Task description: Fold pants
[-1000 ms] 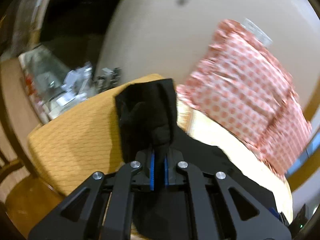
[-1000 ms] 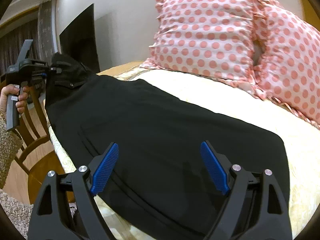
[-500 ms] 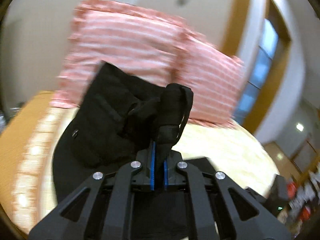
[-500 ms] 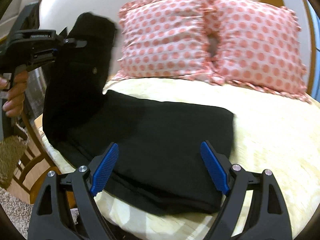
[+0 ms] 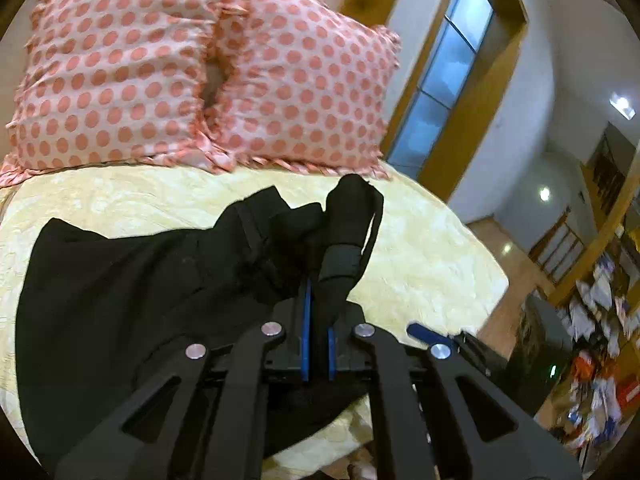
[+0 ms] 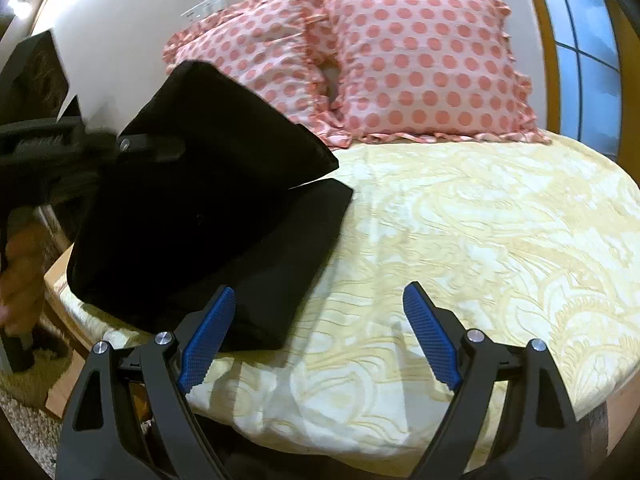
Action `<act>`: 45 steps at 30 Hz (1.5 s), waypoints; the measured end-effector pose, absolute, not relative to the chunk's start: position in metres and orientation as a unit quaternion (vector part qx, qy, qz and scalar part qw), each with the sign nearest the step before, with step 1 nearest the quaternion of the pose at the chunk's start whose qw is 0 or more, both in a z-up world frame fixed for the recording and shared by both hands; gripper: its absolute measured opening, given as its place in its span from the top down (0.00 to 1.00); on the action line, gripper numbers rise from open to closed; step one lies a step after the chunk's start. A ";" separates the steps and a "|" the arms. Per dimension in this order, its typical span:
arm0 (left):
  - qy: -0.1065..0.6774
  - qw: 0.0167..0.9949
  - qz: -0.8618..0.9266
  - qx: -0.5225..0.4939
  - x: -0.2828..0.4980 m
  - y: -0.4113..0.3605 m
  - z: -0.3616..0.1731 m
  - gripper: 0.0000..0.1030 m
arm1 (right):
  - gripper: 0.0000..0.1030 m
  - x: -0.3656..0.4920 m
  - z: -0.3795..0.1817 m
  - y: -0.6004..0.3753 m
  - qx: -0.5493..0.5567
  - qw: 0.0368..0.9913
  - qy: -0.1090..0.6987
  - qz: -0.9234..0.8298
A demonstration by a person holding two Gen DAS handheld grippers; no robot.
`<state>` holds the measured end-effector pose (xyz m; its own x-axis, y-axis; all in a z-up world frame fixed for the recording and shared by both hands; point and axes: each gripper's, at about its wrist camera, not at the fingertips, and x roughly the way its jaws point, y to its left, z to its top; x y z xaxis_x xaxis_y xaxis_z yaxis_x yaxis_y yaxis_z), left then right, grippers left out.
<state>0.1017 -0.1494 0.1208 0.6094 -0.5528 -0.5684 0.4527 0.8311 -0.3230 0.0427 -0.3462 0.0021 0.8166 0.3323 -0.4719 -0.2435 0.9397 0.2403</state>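
The black pants [image 6: 224,216] lie on the left part of a yellow patterned bed cover [image 6: 460,220]. My left gripper [image 5: 318,320] is shut on a bunched end of the pants [image 5: 344,232] and holds it above the lower layer, folded over toward the right. In the right wrist view the left gripper [image 6: 152,146] shows at the left with the lifted black flap hanging from it. My right gripper [image 6: 320,336] is open and empty, low over the bed's front edge, its left finger [image 6: 206,336] just in front of the pants' near edge.
Two pink polka-dot pillows [image 6: 360,64] lean on the wall at the back of the bed. A window [image 5: 440,92] and wooden frame are to the right. A cluttered shelf [image 5: 600,320] stands far right. The person's hand [image 6: 20,264] is at the left.
My left gripper has swung the held end of the pants up and over from the left toward the right, doubling the cloth. The right gripper has shifted right, still open.
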 end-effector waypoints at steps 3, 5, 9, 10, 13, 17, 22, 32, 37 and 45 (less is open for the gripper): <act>0.383 0.875 -0.291 -0.058 0.099 -0.165 0.087 0.95 | 0.15 0.043 -0.001 -0.354 0.094 0.949 0.265 0.140; 0.397 0.868 -0.292 -0.059 0.095 -0.169 0.070 0.94 | 0.15 0.042 -0.002 -0.358 0.098 0.950 0.265 0.131; 0.383 0.875 -0.292 -0.045 0.089 -0.169 0.061 0.93 | 0.15 0.044 0.000 -0.363 0.092 0.954 0.264 0.107; 0.380 0.877 -0.291 -0.045 0.088 -0.168 0.061 0.92 | 0.15 0.044 0.001 -0.363 0.091 0.955 0.263 0.103; 0.380 0.873 -0.302 -0.039 0.083 -0.163 0.066 0.69 | 0.15 0.041 0.008 -0.367 0.083 0.961 0.252 0.084; 0.354 0.867 -0.339 -0.092 0.057 -0.133 0.084 0.11 | 0.15 0.036 0.031 -0.372 0.079 0.971 0.215 0.069; 0.304 0.917 -0.246 -0.082 0.052 -0.083 0.097 0.07 | 0.15 0.030 0.066 -0.345 0.073 0.975 0.156 0.141; 0.310 0.946 -0.081 -0.047 0.076 -0.034 0.079 0.07 | 0.15 0.072 0.064 -0.237 0.052 0.926 0.202 0.314; 0.345 0.936 -0.065 -0.027 0.079 -0.035 0.057 0.06 | 0.15 0.093 0.042 -0.233 0.045 0.925 0.277 0.256; 0.368 0.929 -0.023 0.021 0.080 -0.051 0.032 0.03 | 0.15 0.082 0.001 -0.236 -0.011 0.931 0.317 0.180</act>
